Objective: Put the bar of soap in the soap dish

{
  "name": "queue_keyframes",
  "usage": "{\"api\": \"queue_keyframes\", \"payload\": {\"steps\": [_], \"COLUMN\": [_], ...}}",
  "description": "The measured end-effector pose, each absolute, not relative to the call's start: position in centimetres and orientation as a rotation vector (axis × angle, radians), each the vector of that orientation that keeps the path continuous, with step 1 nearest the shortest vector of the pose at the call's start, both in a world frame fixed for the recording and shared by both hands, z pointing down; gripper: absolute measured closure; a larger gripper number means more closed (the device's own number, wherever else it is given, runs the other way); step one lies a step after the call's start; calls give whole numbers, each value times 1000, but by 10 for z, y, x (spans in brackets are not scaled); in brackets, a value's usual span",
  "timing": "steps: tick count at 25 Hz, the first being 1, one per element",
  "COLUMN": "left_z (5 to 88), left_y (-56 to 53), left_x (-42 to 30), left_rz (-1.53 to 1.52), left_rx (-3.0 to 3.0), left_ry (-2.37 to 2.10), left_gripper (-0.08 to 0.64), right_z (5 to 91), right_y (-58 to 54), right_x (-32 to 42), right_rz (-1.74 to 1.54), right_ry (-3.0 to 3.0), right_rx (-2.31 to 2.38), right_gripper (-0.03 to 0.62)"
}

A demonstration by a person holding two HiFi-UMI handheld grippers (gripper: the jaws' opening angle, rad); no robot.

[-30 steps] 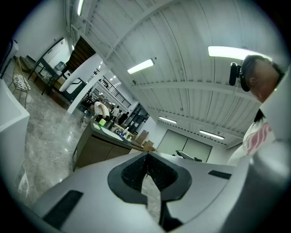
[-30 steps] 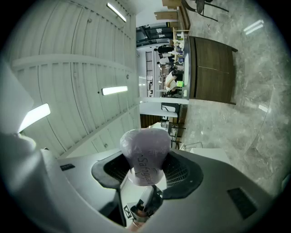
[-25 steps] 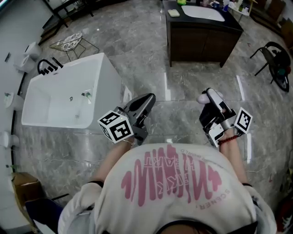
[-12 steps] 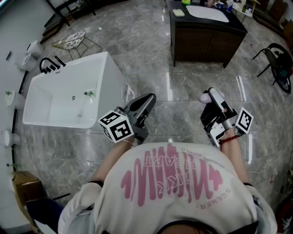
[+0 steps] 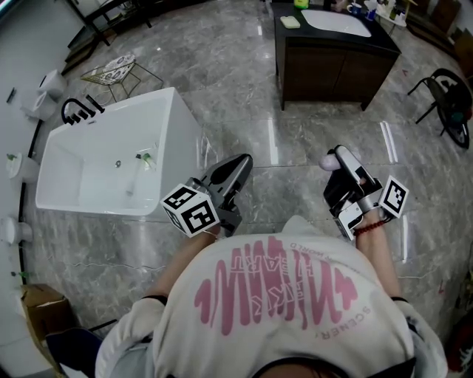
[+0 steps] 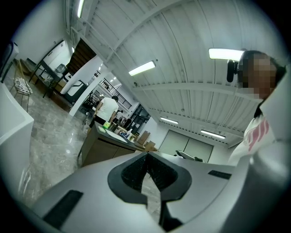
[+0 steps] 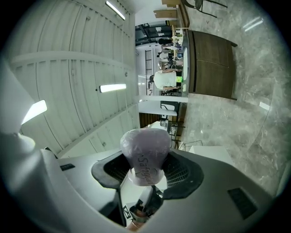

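A person stands on a grey marble floor (image 5: pixel 236 81) in a bathroom showroom, with the job only at the carrying stage. A white bathtub (image 5: pixel 111 159) lies at 10 o'clock, just beside the person's left side. Well apart at 12 to 1 o'clock stands a dark vanity cabinet (image 5: pixel 325 74), its black worktop (image 5: pixel 380 38) set with a white basin (image 5: pixel 336 21).

Both arms are held forward at waist height, pointing toward the vanity. This suggests the worktop is the destination.

The left claw (image 5: pixel 236 166) is closed on nothing. Its own view shows the dark pads meeting at the tip with only floor beyond, so it appears to be riding along as a spare.

The right claw (image 5: pixel 336 156) is clamped on the bar of soap (image 7: pixel 145 152), a pale lilac bar in clear wrap. It is pinched low between the ribbed pads, so that most of the bar stands proud of them. That hold likely leaves the bar's far end free to be lowered into a holder. A slick wrap gripped near one end could also slip.

At 12 o'clock, on the worktop's left end just beside the basin, a small pale tray (image 5: pixel 290 22) may be the soap dish. It is too small to tell.
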State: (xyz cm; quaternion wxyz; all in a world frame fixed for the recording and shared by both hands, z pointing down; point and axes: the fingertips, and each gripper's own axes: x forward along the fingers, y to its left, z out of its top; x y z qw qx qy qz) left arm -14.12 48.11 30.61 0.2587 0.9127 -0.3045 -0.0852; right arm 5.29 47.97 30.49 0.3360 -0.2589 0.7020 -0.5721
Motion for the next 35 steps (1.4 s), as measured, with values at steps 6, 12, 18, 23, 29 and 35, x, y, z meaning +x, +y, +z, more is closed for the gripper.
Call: {"api": "queue_keyframes", "payload": {"steps": [6,12,18,23,29,35], "left_z": [319,325,320,315,323,331], "left_y": [457,412,332,311,248,204], "left_x": [-136,-124,-98,-90,-70,-51], "left_rz": [-224,-216,-228,-250,-243,-237], "left_rx": [2439,2423,2402,2422,2398,2394], "left_ry": [-814,-834,-869,-907,-969,-969], "left_gripper": [552,552,552,552,552,552], "right_z": [315,323,316,316,321,335], "right_y": [448,398,313,288,217,177], "right_x": [56,67,90,96,114,132], "right_rz": [-1500,-1533,-1552,-1569,-1589,-1631], "right_ry": [1814,1813,1845,1871,1888,1883], "right_rx": [-662,-649,-621,-609,-577,-579], "right_gripper": [382,382,382,382,382,382]}}
